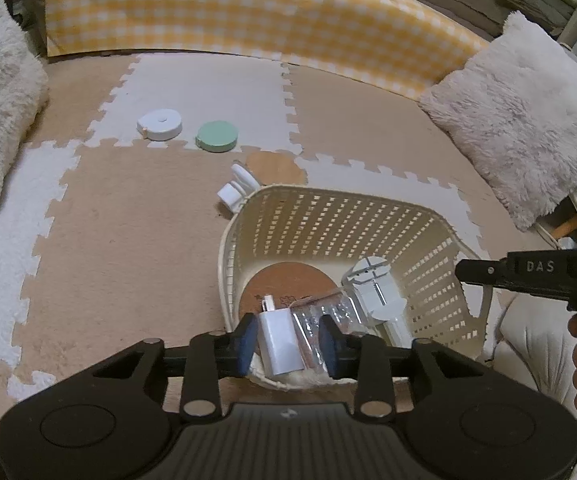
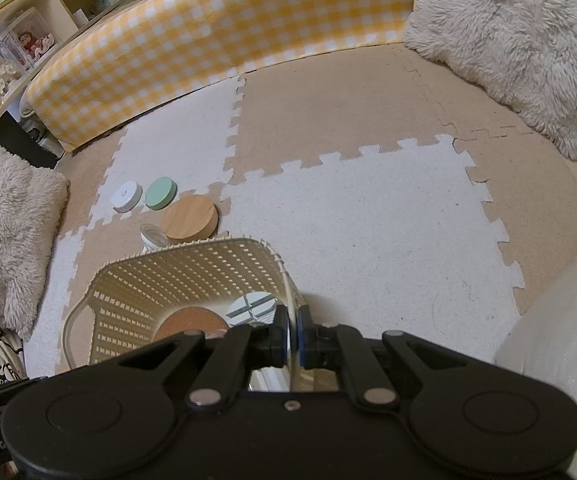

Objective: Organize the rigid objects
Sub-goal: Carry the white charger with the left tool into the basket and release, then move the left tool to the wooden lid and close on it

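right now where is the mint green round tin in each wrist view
Left wrist: green tin sits upper centre-left on the foam mat, right of the white round case.
Right wrist: green tin sits left of centre, between the white case and a wooden lid.
Shared landmark: cream basket.

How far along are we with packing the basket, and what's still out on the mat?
Done: cork disc, white tool and clear packet lie in the basket. In hand: the left gripper is open around the white charger; the right gripper clamps the rim. Left: white disc, green disc, wooden lid, small jar.
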`<state>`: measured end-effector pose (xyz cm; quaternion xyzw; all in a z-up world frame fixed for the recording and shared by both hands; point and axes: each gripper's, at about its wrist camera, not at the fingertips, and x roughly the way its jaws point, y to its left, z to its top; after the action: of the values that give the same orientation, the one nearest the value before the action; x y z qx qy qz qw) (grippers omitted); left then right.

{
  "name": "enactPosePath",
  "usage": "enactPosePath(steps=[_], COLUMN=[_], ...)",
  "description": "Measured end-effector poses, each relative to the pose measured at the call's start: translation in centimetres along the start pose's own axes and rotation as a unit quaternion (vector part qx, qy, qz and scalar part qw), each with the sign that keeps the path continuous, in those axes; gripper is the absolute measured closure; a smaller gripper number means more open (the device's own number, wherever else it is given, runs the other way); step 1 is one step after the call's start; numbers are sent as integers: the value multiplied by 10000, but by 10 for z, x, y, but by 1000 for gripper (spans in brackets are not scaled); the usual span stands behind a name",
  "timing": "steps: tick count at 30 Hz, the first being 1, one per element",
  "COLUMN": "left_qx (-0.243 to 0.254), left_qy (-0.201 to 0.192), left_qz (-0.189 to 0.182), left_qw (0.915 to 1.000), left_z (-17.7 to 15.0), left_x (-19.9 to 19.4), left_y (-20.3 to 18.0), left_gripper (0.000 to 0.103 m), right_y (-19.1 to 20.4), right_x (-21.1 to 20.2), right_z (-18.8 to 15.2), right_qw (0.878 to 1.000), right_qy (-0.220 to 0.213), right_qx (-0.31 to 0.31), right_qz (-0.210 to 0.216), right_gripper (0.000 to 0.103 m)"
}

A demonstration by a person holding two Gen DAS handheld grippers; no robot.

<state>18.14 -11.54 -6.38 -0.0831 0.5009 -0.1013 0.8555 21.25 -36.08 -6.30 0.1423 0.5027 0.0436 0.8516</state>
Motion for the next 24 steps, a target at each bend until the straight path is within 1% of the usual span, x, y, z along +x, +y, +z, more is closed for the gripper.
enactPosePath(steps=[6, 9, 11, 12, 14, 16, 19, 24], left_qx=[141, 157, 163, 179, 216, 277, 431, 515], left_qy=[2, 8, 10, 12, 13, -14, -131, -352], left_qz=[-18, -75, -130, -167, -233, -263, -337, -444], left_qw=[9999, 9998, 9998, 9997, 9995, 9993, 9984, 9971], left_z=[-1, 0, 0, 0, -1, -1, 0, 6], left_x=[-4, -7, -9, -10, -13, -17, -26, -40], left_y=[-9, -11, -13, -14, -16, -18, -22, -24], left_gripper=[52, 43, 34, 31, 21, 13, 8, 2], right_y=[0, 0, 0, 0, 0, 0, 1, 0], right_x=[0, 0, 0, 0, 0, 0, 0, 0], right_z=[0, 0, 0, 0, 0, 0, 0, 0], right_qw=[10000, 10000, 10000, 10000, 10000, 10000, 10000, 10000], right_qy=[1, 1, 1, 2, 2, 1, 3, 5], right_qx=[0, 2, 0, -1, 3, 0, 0, -9], right_qz=[0, 2, 0, -1, 2, -2, -1, -4], right_gripper=[98, 98, 98, 98, 98, 98, 98, 98])
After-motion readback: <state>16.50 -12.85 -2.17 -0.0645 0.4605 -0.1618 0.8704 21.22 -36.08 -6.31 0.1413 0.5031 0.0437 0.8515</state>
